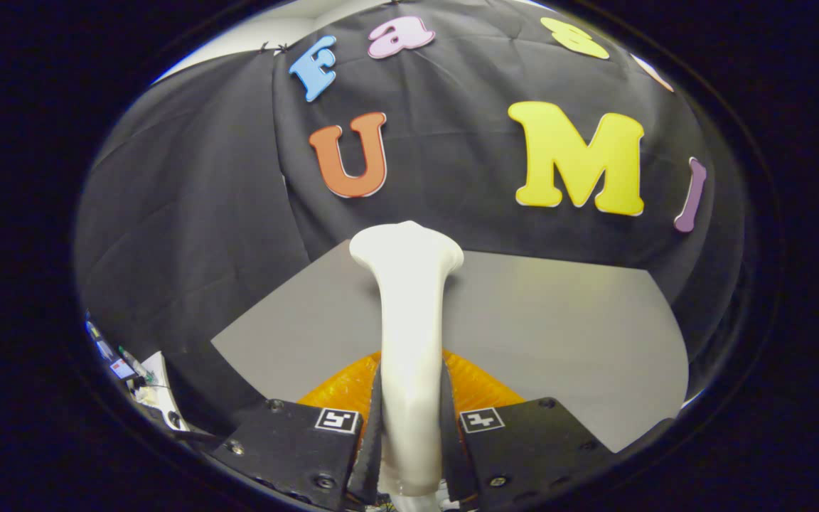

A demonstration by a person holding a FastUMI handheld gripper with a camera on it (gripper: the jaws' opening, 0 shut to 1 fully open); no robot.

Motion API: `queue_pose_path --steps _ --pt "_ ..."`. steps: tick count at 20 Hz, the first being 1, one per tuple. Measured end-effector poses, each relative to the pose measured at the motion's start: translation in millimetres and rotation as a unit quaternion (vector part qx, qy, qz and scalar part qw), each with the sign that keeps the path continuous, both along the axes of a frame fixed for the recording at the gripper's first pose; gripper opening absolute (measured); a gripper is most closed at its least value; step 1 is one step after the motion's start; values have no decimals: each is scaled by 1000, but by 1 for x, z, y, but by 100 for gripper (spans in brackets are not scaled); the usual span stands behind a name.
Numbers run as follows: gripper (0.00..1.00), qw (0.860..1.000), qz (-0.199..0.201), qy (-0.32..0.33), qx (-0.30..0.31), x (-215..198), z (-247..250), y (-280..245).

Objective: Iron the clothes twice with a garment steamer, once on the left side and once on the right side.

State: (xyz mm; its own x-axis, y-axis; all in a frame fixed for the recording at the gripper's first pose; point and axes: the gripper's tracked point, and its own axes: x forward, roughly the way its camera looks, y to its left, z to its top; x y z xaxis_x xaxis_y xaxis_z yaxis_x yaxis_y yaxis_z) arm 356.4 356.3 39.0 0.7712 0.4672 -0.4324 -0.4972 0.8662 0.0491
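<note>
We see the booth's black cloth wall (189, 213) taking up most of what lies ahead, hanging in soft folds and curving round on both sides. Below it spreads a grey table top (559, 320), flat and bare where it shows, reaching from the foot of the cloth down toward the gripper.

Next in size is the garment steamer (409, 341), a white, smooth body that rises straight up from between the fingers. Its handle is narrow where we hold it and widens at the far end into a flared head, which stands in front of the line where the table meets the cloth. We cannot tell which way the steam face points.

The gripper (409, 441) is closed on that handle: one finger (370, 427) presses on its left flank and the other on its right flank, with the white body filling the gap between them. On top of each finger mount sits a small square marker (338, 419).

Just beyond the fingers, low on the table and partly hidden behind the steamer's handle, lies an orange garment (480, 387). It shows on both sides of the handle as a ribbed or finely textured surface, and its far edge forms a low peak. The steamer's head is well ahead of it and raised above the table.

Far off by the left finger we make out a small cluttered corner with a lit screen (121, 368).
</note>
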Motion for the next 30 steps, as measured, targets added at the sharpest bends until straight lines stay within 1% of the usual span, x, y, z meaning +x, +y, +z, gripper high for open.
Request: queue_pose_path --steps 2,5,8,13,19,22,25,30 --pt "38 1000 -3 -9 13 -21 14 -21" --pt "38 999 3 -27 35 -47 40 -47" --pt "38 997 -9 -52 58 -75 68 -89" --pt "38 989 -66 -95 96 -111 109 -178" --pt "38 970 -151 -145 122 -146 141 -293" --pt "38 959 -184 -163 142 -150 165 -347" --pt "38 947 -204 -191 157 -143 195 -391" --pt "38 940 -203 -217 168 -112 242 -436"
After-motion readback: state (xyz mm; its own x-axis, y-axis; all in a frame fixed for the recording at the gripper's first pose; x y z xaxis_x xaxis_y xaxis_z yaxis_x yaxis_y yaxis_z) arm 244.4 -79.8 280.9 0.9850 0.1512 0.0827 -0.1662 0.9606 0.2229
